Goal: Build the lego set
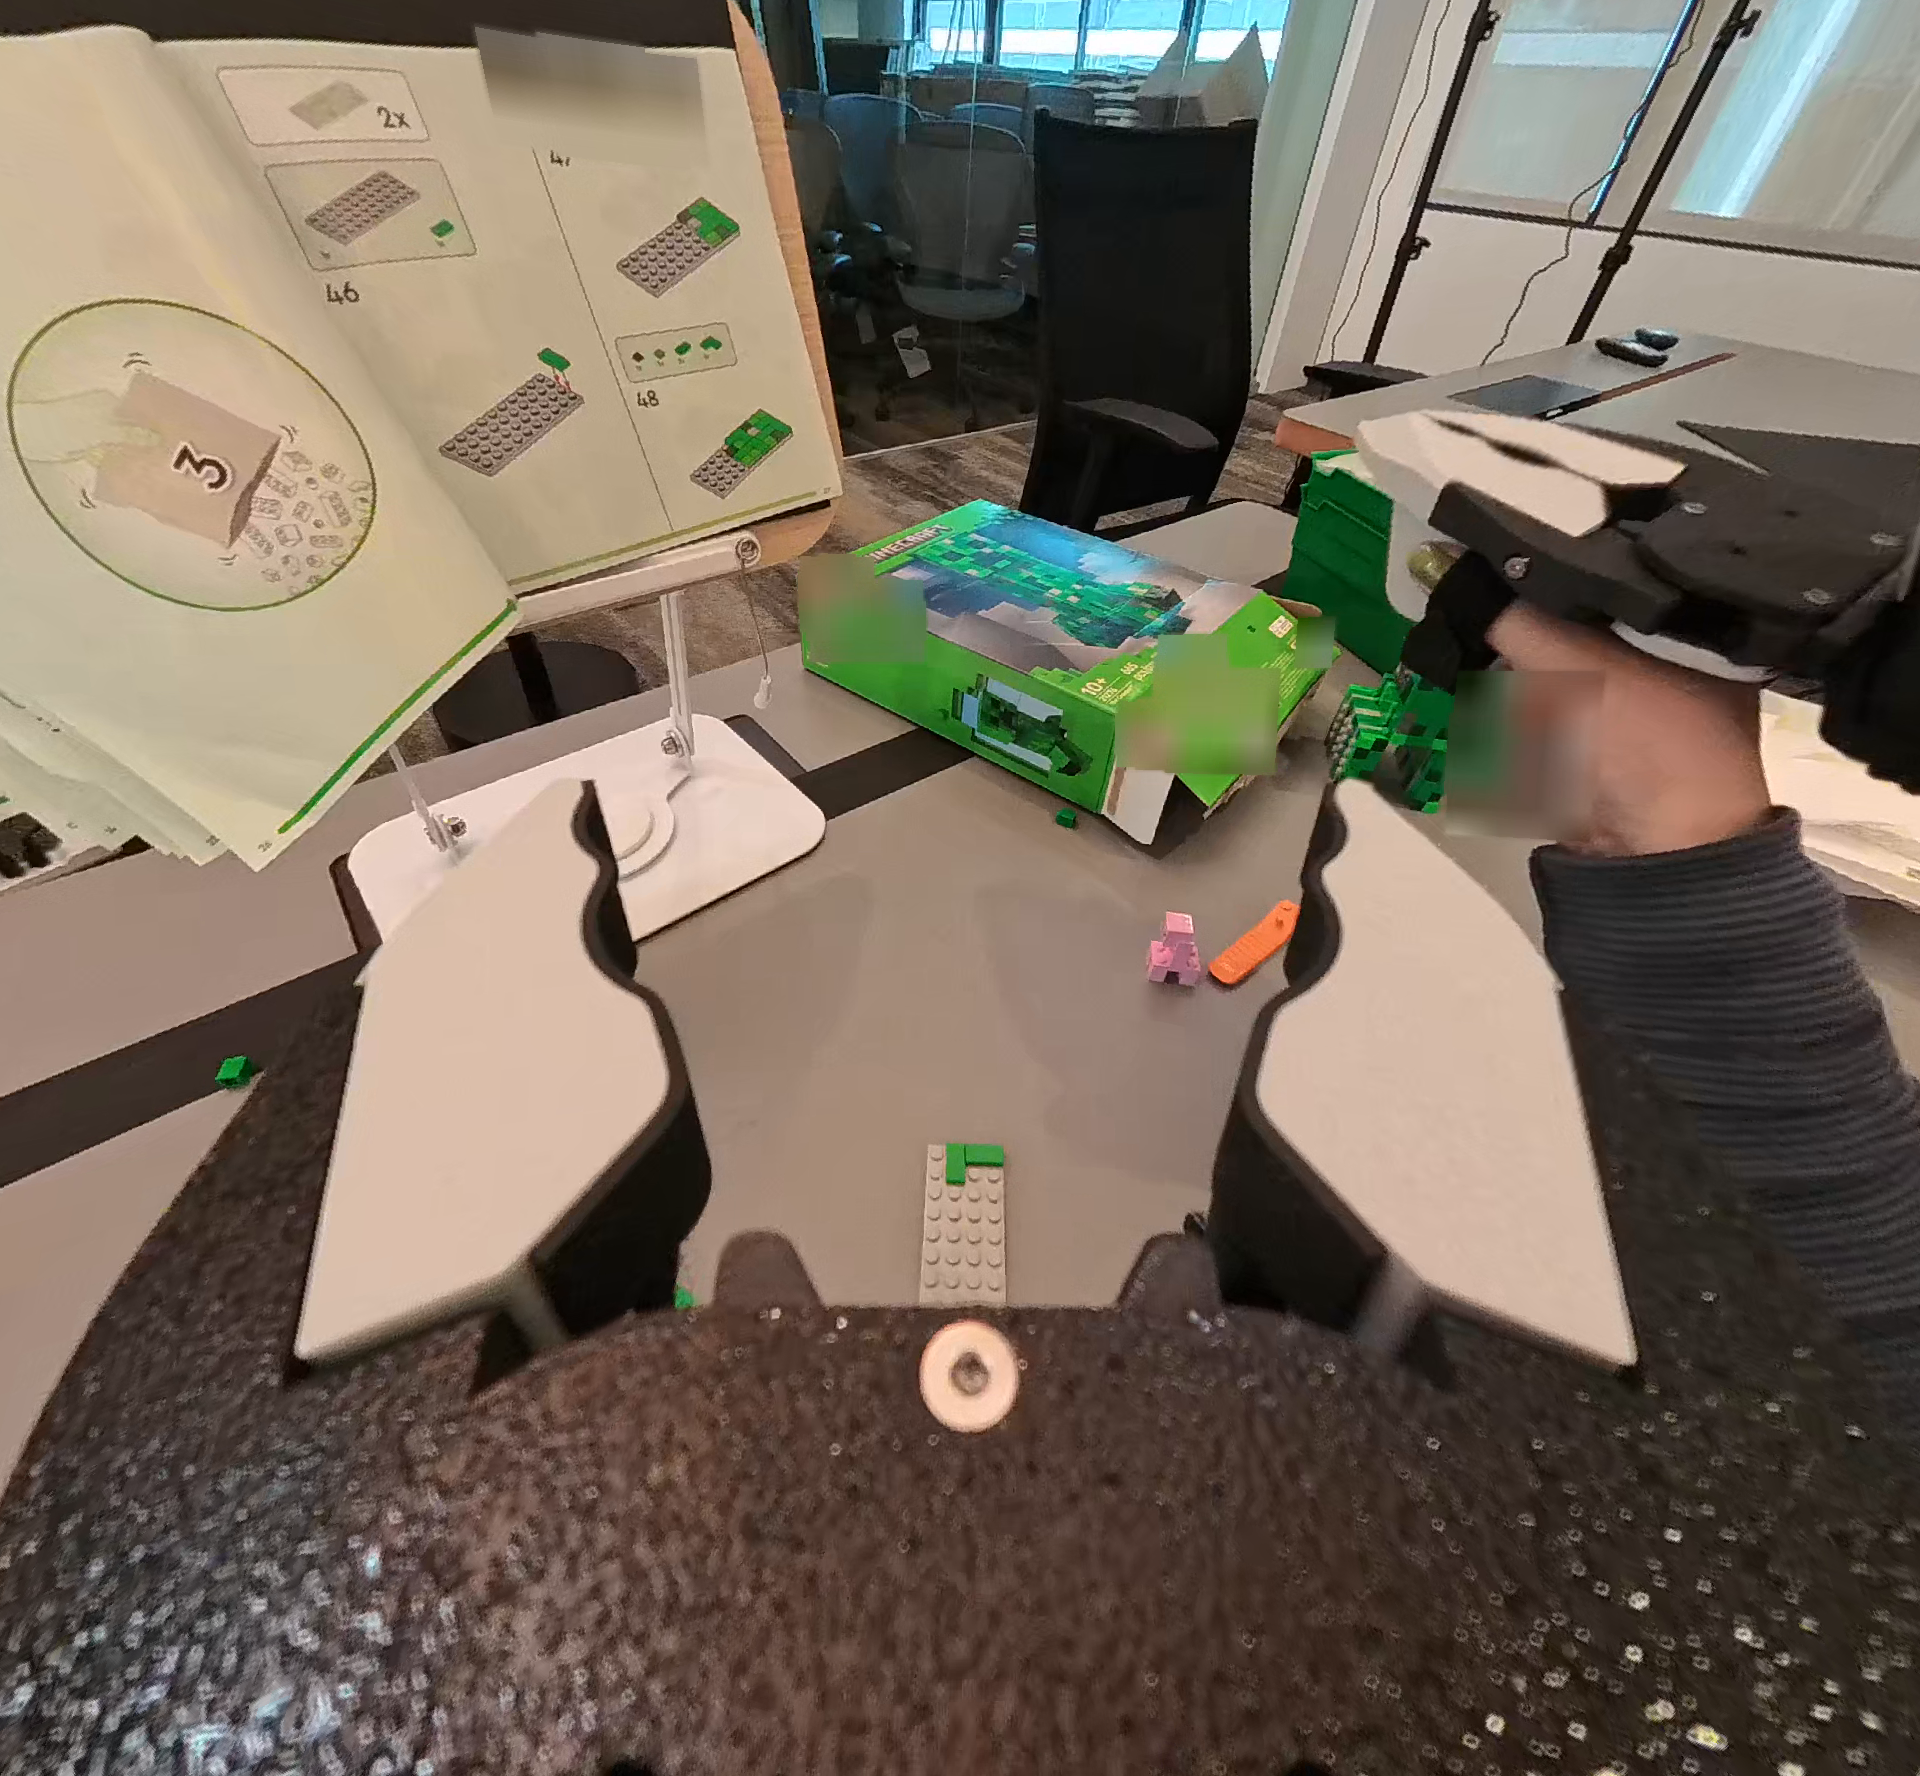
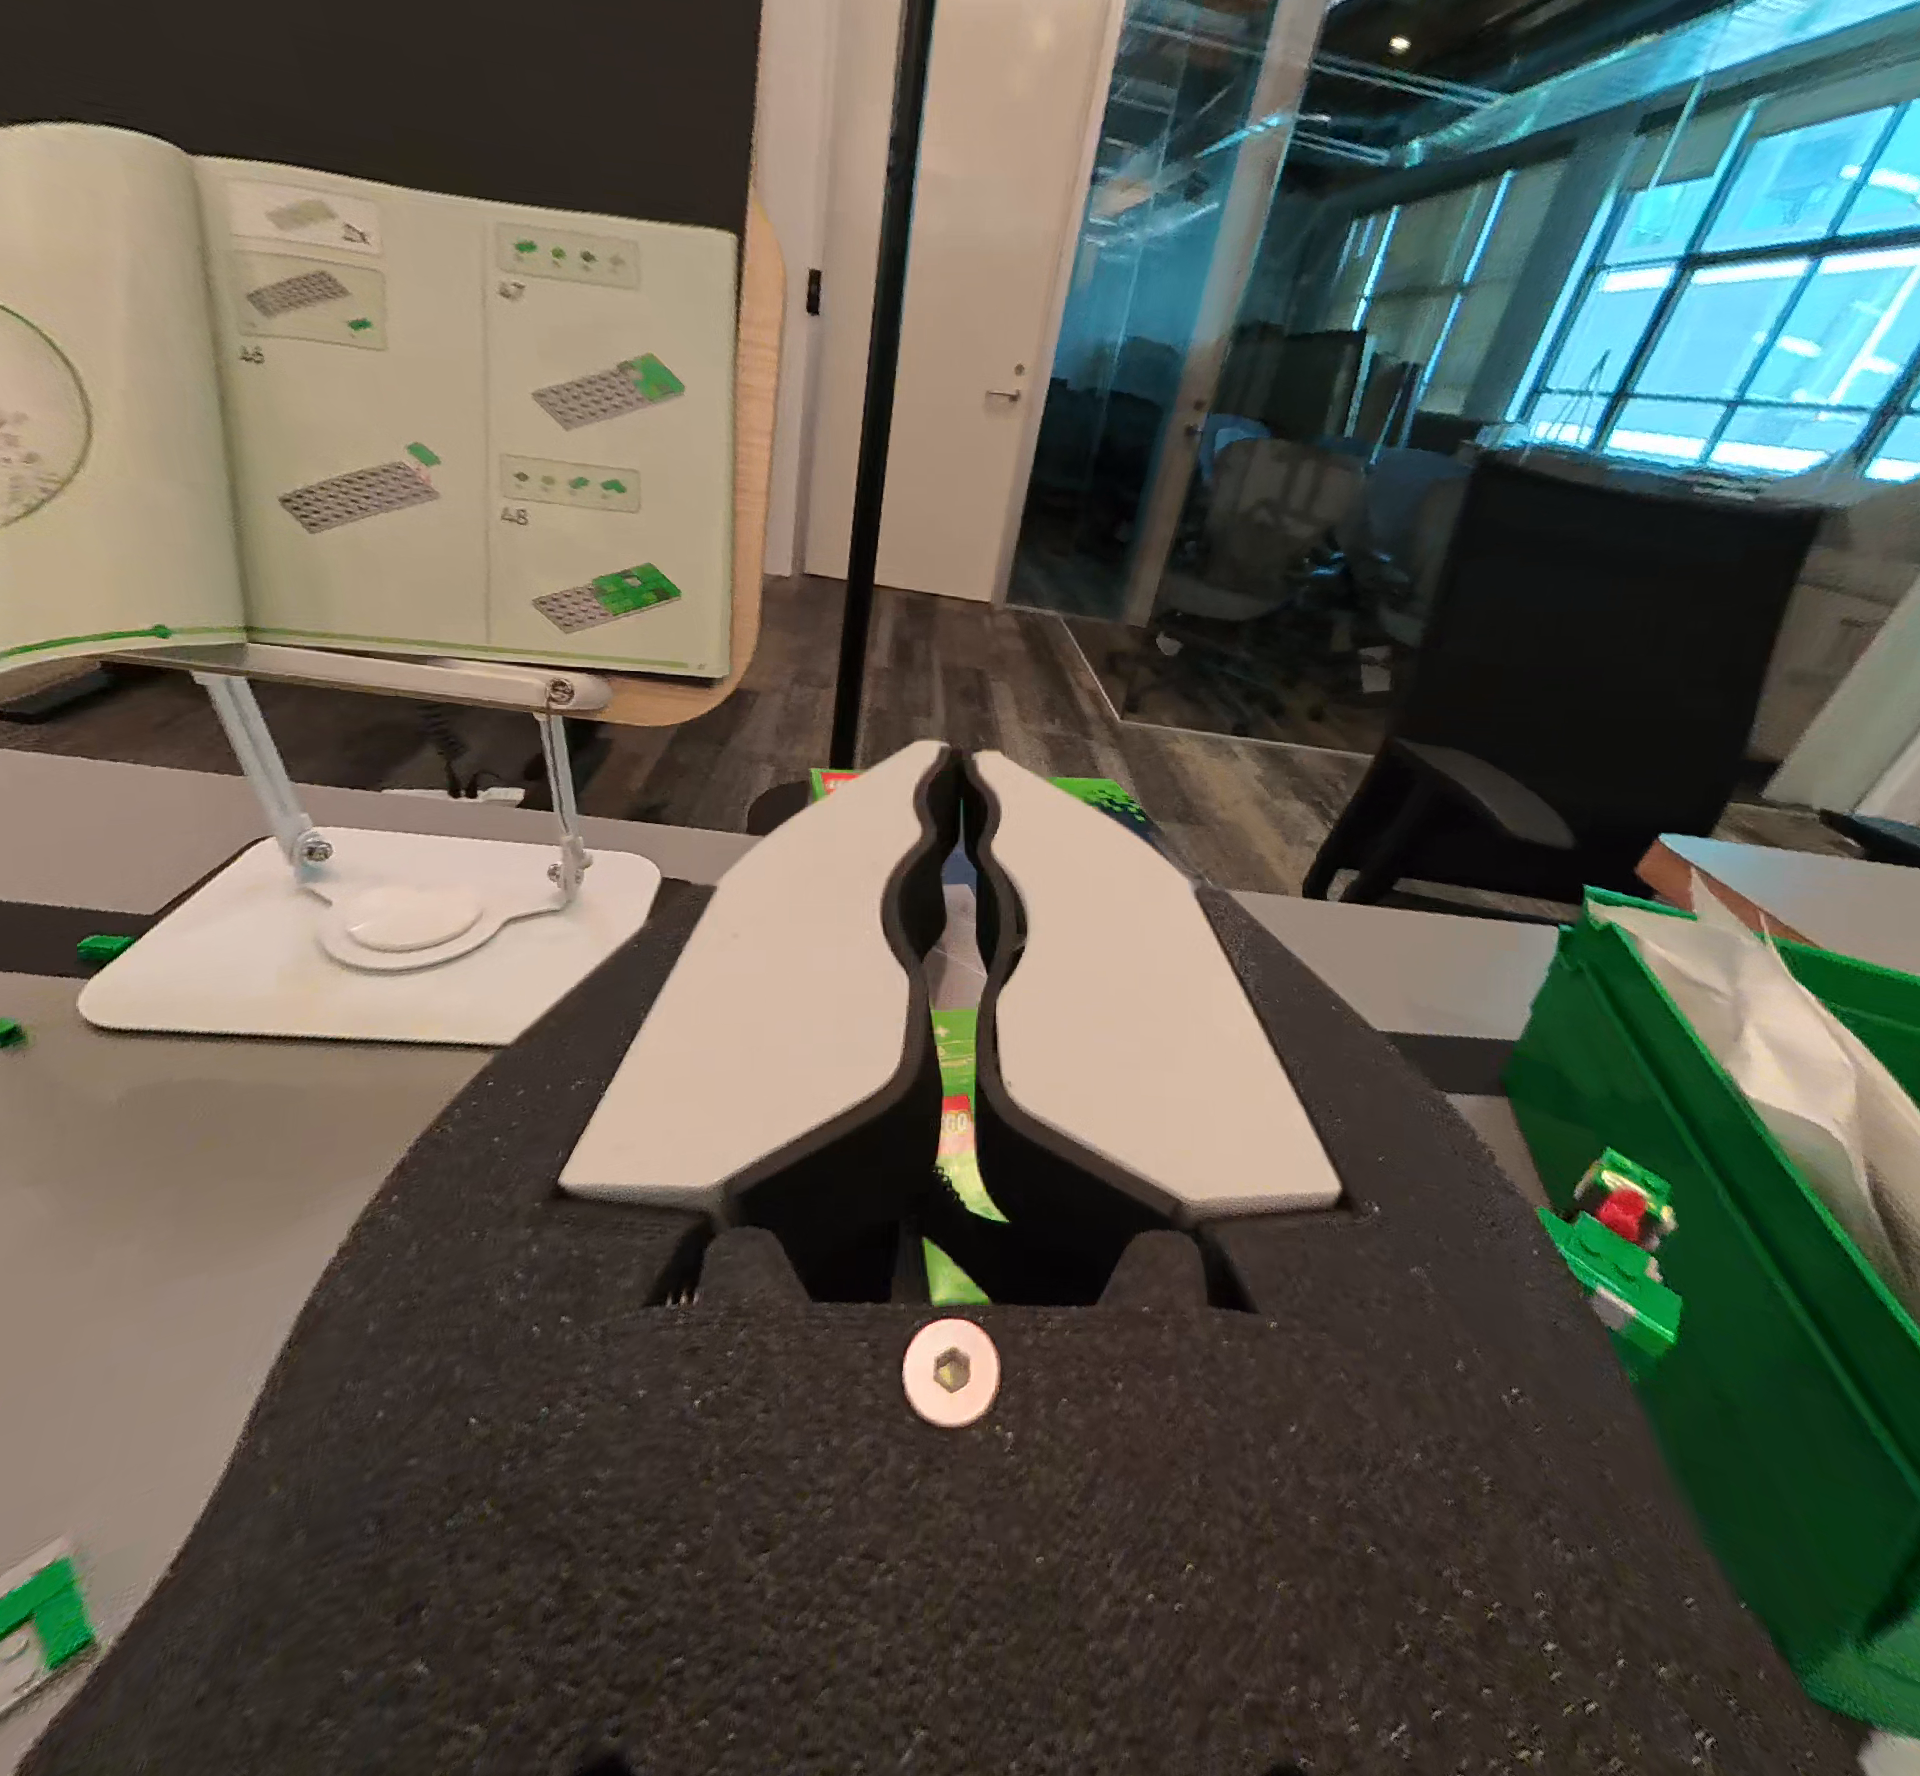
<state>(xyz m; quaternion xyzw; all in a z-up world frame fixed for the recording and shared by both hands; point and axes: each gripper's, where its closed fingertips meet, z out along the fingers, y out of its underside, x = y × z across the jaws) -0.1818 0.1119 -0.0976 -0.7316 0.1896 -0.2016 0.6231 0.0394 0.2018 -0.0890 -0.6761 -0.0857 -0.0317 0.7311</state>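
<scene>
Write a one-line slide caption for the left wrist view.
Open left gripper hovers over a grey plate bearing green pieces.

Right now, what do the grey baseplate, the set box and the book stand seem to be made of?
Grey baseplate: moulded plastic, matte, with rows of studs. Set box: printed cardboard, slightly glossy; a torn-open flap shows pale board. Book stand: probably white-painted metal, with thin arms and visible screws, though it could be plastic.

The left wrist view looks steeply down over the grey tabletop (image 1: 883, 895); the right wrist view sits lower, facing level toward a glass-walled office. Both share, at upper left, the open pale-green instruction booklet (image 1: 416, 292) (image 2: 416, 427) on its white metal stand (image 1: 644, 822) (image 2: 343, 947).
</scene>
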